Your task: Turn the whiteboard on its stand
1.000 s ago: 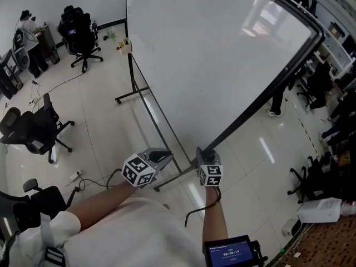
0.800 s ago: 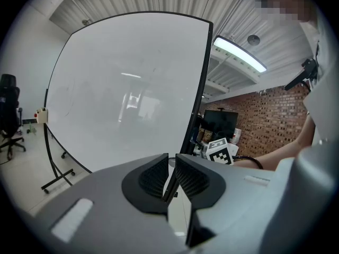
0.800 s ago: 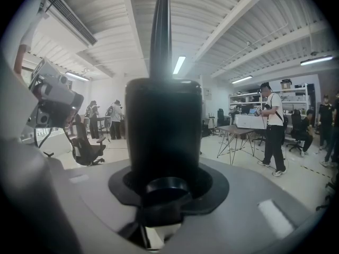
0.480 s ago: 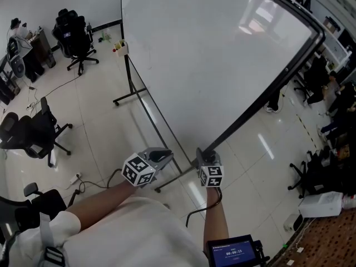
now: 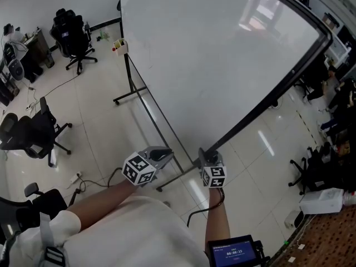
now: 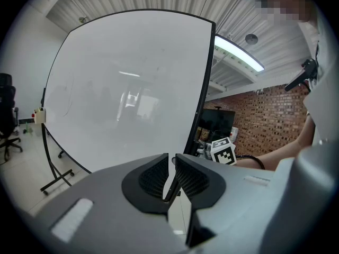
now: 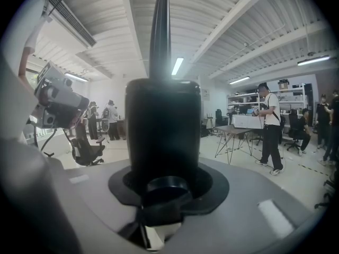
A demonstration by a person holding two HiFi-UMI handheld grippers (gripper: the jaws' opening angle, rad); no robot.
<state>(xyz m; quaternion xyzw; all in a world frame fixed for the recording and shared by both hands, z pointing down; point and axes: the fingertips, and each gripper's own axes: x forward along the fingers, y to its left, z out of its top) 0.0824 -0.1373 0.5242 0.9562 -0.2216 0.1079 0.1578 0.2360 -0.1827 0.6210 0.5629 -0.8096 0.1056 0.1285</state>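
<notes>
The big whiteboard point(image 5: 211, 54) stands tilted on its black wheeled stand point(image 5: 132, 88). My right gripper point(image 5: 207, 157) is at the board's near lower corner. In the right gripper view its jaws point(image 7: 164, 176) clamp the black frame post point(image 7: 163, 126), which fills the middle of that view. My left gripper point(image 5: 164, 154) hovers just left of it, below the board's lower edge. Its jaws point(image 6: 171, 160) stand closed to a sliver with nothing between them. Beyond them the white board face point(image 6: 127, 89) shows, with the right gripper's marker cube point(image 6: 223, 151) beside the frame.
Black office chairs point(image 5: 36, 132) point(image 5: 72, 35) stand on the tiled floor at the left, with a cable point(image 5: 97, 179) near my feet. A small box point(image 5: 119, 46) hangs at the board's far end. A person point(image 7: 270, 126) and desks point(image 7: 233, 134) are on the right.
My right gripper has shifted slightly right with the frame corner, and the board's far right corner has swung a little with it. The left gripper has stayed put.
</notes>
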